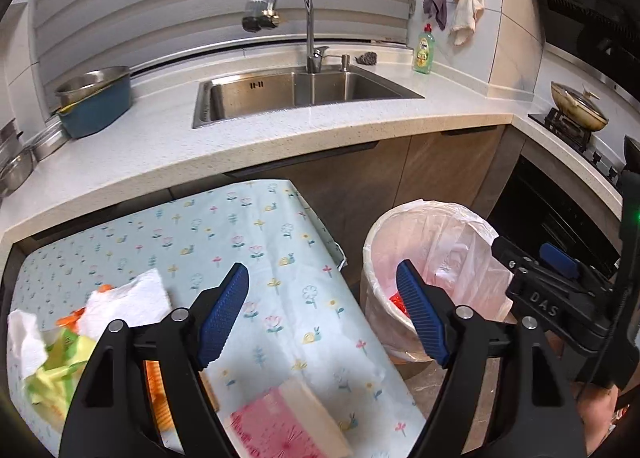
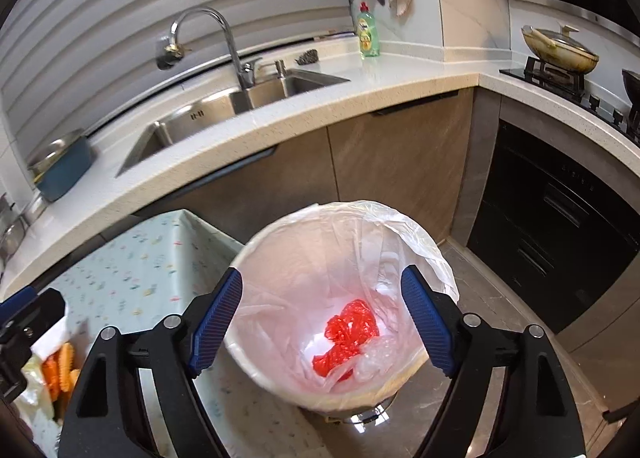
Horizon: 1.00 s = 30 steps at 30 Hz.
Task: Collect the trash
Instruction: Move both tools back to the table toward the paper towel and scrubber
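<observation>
The left gripper [image 1: 324, 312] had its jaws spread wide with nothing between them. The right gripper [image 2: 322, 324] was spread wide and empty too, above the trash bin [image 2: 256, 370]. Past its jaws, a red crumpled bag [image 2: 346, 334] lay at the bottom.

More trash sat just left of the left jaws on the flowery cloth [image 1: 224, 234]: white paper towels [image 1: 128, 298] and yellow-green wrappers [image 1: 60, 374]. They looked light, soft and squashy. A pinch on a bunched-up part would probably hold best.

The right gripper's body read "DAS" [image 1: 544, 304].
</observation>
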Available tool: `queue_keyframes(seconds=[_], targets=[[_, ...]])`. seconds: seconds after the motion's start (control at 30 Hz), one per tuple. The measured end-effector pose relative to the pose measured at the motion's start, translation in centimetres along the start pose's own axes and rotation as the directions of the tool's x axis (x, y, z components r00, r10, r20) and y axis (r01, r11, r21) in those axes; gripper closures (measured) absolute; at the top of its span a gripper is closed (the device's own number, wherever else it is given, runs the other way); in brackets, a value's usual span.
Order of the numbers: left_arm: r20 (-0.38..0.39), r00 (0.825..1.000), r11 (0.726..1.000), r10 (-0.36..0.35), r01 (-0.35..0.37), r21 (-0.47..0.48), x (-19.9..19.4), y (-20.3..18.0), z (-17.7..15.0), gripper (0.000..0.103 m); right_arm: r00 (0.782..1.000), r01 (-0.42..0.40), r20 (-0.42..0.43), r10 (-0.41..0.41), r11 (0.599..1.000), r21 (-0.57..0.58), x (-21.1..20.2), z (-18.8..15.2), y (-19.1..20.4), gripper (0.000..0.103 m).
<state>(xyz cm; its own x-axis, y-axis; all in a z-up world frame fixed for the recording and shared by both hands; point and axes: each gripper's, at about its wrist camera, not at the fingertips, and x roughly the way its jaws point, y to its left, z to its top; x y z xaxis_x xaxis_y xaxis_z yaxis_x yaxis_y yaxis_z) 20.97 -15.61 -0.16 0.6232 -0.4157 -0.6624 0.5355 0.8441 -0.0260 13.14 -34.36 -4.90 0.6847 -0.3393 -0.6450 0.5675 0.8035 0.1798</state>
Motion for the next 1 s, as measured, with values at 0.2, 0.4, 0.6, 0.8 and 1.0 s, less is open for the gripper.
queue_keyframes(seconds=[0.2, 0.4, 0.6, 0.8, 1.0], targets=[[0.036, 0.998, 0.998, 0.042, -0.04, -0.042, -5.0, 2.8, -1.9, 0.019, 0.997, -0.067, 0.026, 0.068, 0.997, -0.05, -5.4, -1.6, 3.4, 0.02], [0.033, 0.994, 0.99, 0.101, -0.097, -0.104, -8.6, 7.2, -4.4, 0.019, 0.991, -0.127, 0.025, 0.131, 0.985, -0.118, -9.6, -4.2, 7.7, 0.019], [0.005, 0.986, 0.974, 0.168, -0.166, -0.154, -10.8, 12.1, -7.4, 0.019, 0.981, -0.19, -0.002, 0.193, 0.968, -0.167, -12.0, -7.2, 11.8, 0.019], [-0.049, 0.971, 0.957, 0.232, -0.237, -0.166, -10.7, 16.0, -10.6, 0.019, 0.972, -0.236, -0.053, 0.23, 0.953, -0.192, -12.5, -10.3, 15.2, 0.019], [-0.093, 0.967, 0.953, 0.239, -0.251, -0.171, -9.6, 18.1, -12.7, 0.02, 0.962, -0.269, -0.109, 0.252, 0.942, -0.2, -11.9, -12.7, 17.7, 0.019]])
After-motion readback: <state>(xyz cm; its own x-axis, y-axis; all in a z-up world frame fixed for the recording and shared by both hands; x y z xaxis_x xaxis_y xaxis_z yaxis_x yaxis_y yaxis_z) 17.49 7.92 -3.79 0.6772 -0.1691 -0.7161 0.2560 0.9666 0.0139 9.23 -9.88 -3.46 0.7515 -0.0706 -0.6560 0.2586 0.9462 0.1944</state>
